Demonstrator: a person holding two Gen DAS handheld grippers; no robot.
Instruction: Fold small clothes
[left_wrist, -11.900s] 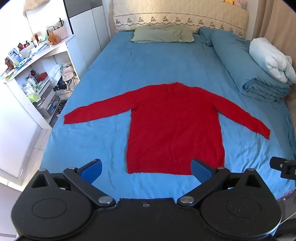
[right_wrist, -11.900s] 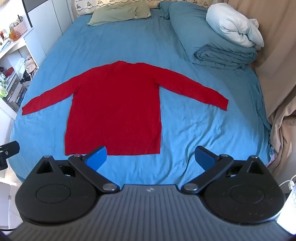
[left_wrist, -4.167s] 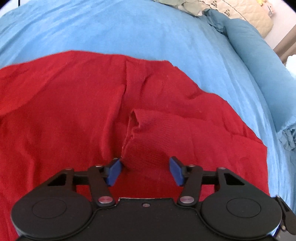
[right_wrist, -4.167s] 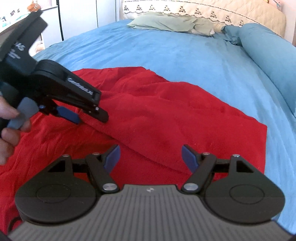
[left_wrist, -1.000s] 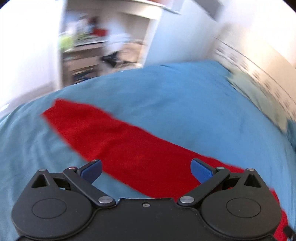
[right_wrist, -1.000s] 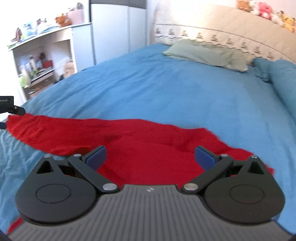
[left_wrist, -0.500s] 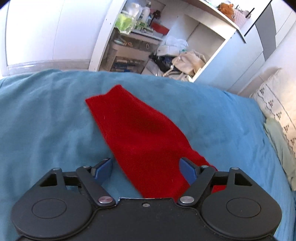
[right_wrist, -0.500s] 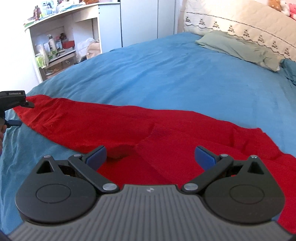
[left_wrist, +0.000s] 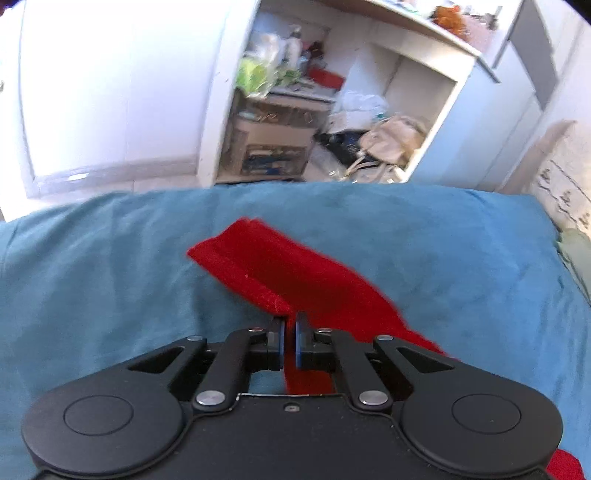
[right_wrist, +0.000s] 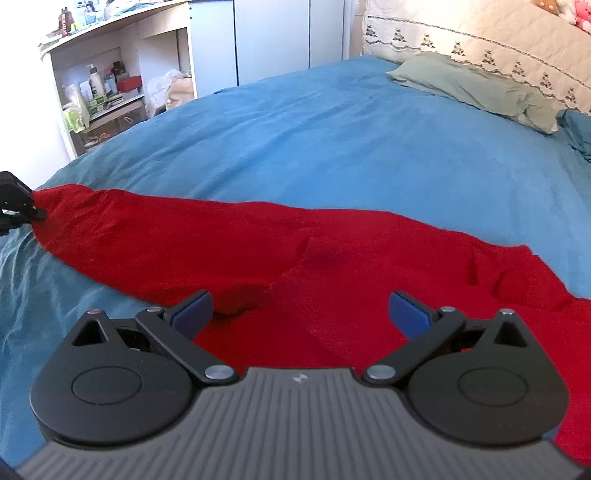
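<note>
Red knit is what the left claw (left_wrist: 289, 332) is pinching: its jaws are clenched on the edge of the sweater (right_wrist: 332, 280) sleeve (left_wrist: 280, 269), close to the cuff, and the sweater itself is lying spread on the blue bed (right_wrist: 332, 140), its sleeve stretching from the body toward the bed's edge. The right claw (right_wrist: 299, 306) is hanging released just above the body of the sweater, gripping nothing. The step in hand looks like the folding-in of this sleeve; one flap of red cloth is already lying over the body. The next move probably calls for carrying the pinched cuff across the body, while the right claw is pressing down or pinning the shoulder so the knit is not dragging. Beyond the bed's edge a white shelf unit (left_wrist: 332, 96) is standing crowded with bottles and bags, and a green pillow (right_wrist: 476, 88) is lying at the head of the bed, well apart from the sweater; nothing seems to be blocking the fold.
</note>
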